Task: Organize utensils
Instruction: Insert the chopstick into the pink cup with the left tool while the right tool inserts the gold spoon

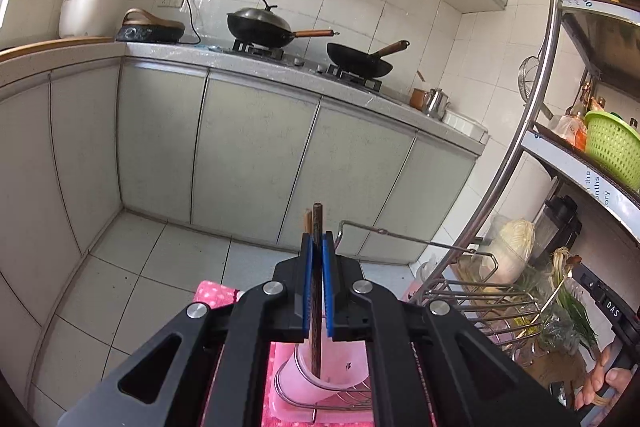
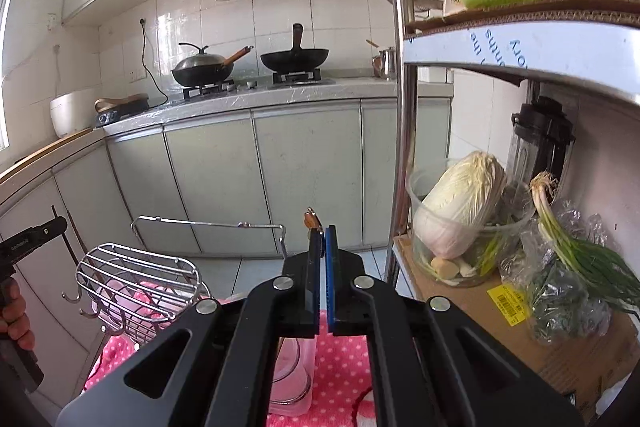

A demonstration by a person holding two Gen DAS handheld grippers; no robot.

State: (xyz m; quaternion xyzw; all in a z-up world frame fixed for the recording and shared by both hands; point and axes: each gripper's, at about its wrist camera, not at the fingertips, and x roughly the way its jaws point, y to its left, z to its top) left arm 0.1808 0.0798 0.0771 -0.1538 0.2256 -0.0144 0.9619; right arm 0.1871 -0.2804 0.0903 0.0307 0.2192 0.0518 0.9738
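Dark wooden chopsticks [image 1: 317,267] stand pinched between the blue pads of the left gripper [image 1: 317,247], their lower ends hanging just over the mouth of a pale pink cup [image 1: 320,375] that sits in a wire holder [image 1: 320,397] on the pink dotted cloth [image 1: 212,293]. The right gripper [image 2: 323,239] is pressed together too, and a small brown tip [image 2: 310,219] pokes up past its pads; it looks like another utensil's end, though I cannot tell which kind. Judging by this, the sorting is under way rather than finished: the chopsticks look close to being dropped into the cup but are not yet let go, and whatever the right gripper carries has not reached a place. The wire rack [image 2: 136,275] beside the cloth appears to hold no utensils that I can make out. As for writing, the shelf edge [image 2: 500,45] carries blue print, upside down, with "the" and the endings "nths" and "ory" legible; a yellow barcode sticker [image 2: 508,303] on the cardboard box is too small to read, and "DAS" [image 1: 612,305] shows on a black object at the far right.
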